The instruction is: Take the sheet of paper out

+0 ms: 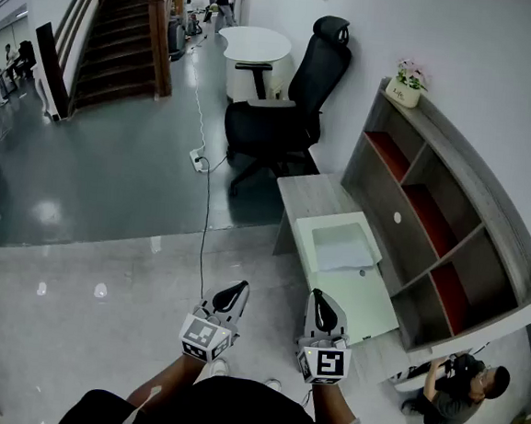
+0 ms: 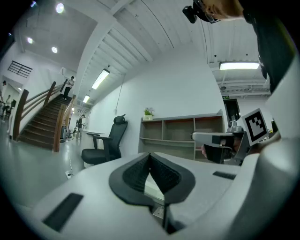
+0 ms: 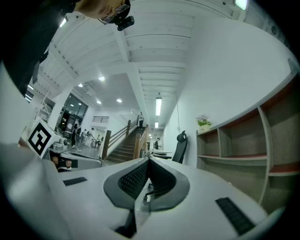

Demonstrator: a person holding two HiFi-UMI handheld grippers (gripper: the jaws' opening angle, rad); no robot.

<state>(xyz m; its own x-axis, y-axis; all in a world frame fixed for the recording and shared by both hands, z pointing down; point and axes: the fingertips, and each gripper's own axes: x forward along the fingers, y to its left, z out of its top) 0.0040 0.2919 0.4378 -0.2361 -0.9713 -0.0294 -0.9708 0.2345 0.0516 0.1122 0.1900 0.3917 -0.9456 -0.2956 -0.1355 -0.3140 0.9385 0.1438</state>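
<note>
The sheet of paper (image 1: 343,254) lay flat in the recessed white tray (image 1: 311,241) of a white box-like unit, possibly a printer, just right of centre in the head view. It would likely be very light, limp and easily creased. It would also be hard to pinch while lying flush, so the best hold was probably an edge or corner nearest the person, lifted clear before pulling. The left gripper (image 1: 238,288) and the right gripper (image 1: 318,298) sat low in the frame, well short of the tray. Each had its jaws closed tip to tip with nothing between them, and each gripper view confirmed this. They would have to open before taking the sheet. The unit stood on a low grey bench (image 1: 308,195), whose bare wood-grain top showed above it in the picture. Beside it, at the right, ran a grey shelving unit (image 1: 485,239) with red-lined compartments and a potted plant (image 1: 408,81) on its upper end. A black office chair (image 1: 279,115) stood above centre on a glossy floor (image 1: 112,175), and a staircase (image 1: 115,27) rose at the upper left. A person (image 1: 458,388) crouched at the lower right.
</note>
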